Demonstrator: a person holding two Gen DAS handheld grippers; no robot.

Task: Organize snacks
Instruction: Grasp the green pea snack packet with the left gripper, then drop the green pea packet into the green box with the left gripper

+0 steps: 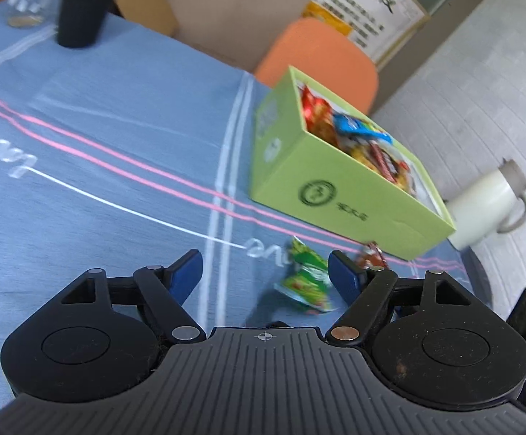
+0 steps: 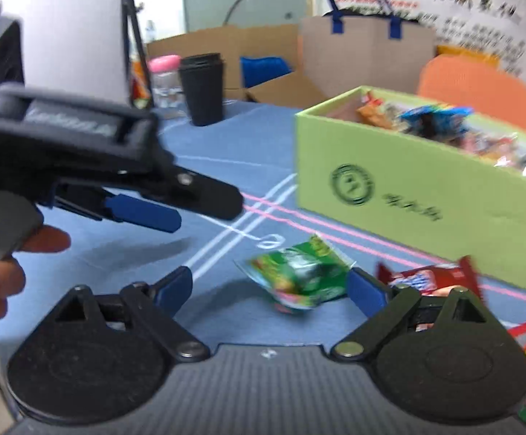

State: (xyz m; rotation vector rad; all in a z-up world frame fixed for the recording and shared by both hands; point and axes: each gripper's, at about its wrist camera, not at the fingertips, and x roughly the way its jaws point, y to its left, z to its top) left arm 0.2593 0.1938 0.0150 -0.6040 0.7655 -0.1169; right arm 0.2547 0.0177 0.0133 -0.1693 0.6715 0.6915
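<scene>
Snack packets (image 1: pixel 357 141) mostly fill the green box (image 1: pixel 339 195); beside it green packet (image 2: pixel 299 275) and red packet (image 2: pixel 433 275) remain, both grippers' jaws apart, empty.

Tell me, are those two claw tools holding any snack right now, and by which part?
Nothing is held. Both the left gripper and right gripper are open over the green snack packet, which lies loose on the tablecloth.

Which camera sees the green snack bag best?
The right wrist view: the green snack bag lies whole on the blue tablecloth, between the open fingers of the right gripper. The left wrist view shows the same bag smaller and blurrier, beside one finger.
</scene>
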